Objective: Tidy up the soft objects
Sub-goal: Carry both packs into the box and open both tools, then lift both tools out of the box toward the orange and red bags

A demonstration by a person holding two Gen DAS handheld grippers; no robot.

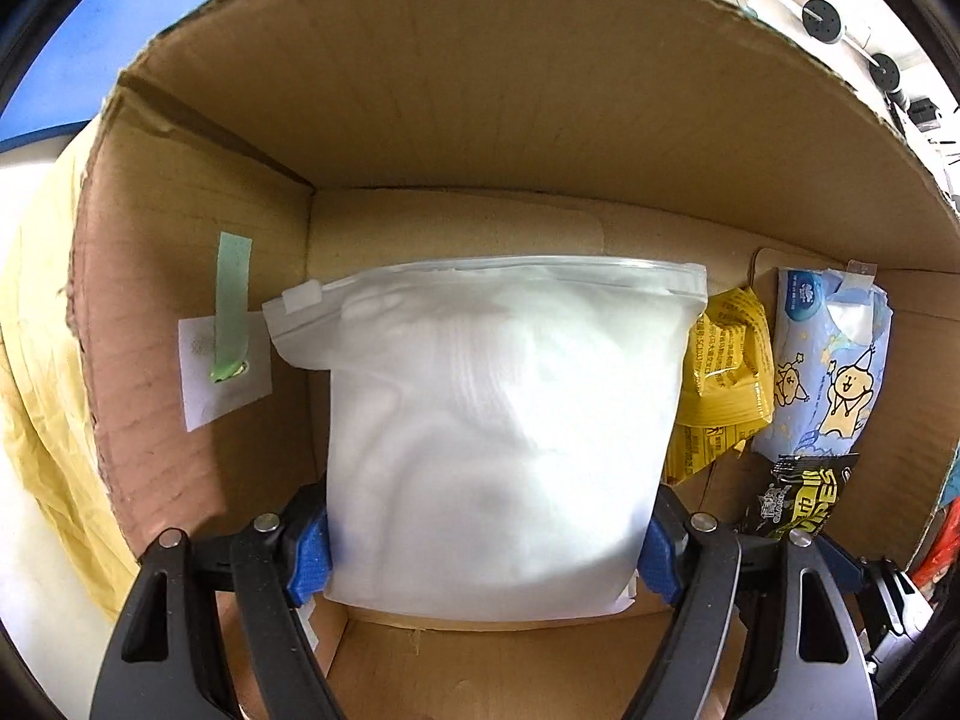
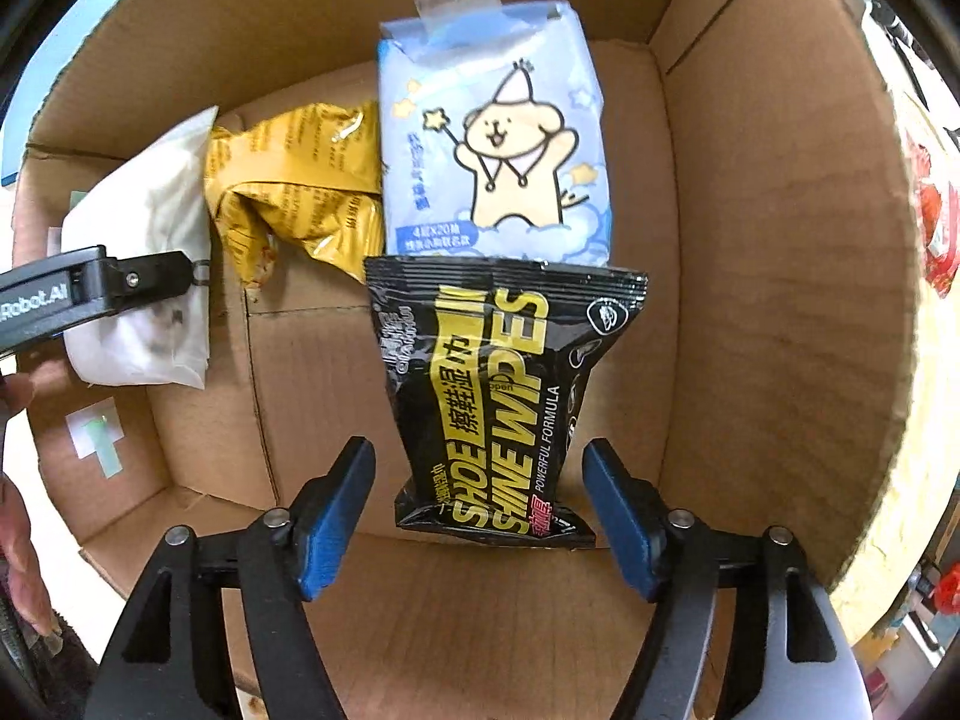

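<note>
Nearest us, the right gripper [image 2: 478,513] stands released, pads either side of the black shoe shine wipes pack [image 2: 501,399] but clear of it; pack lies on the cardboard box [image 2: 780,300] floor. Our left gripper [image 1: 483,558] is clenched on the white zip bag [image 1: 492,438], blue pads pressing both sides, bag upright in the box's left part. Farther in: blue cartoon wipes pack [image 2: 492,138], w/ a crumpled yellow packet [image 2: 300,180] just left of it, btw it & the zip bag.
</note>
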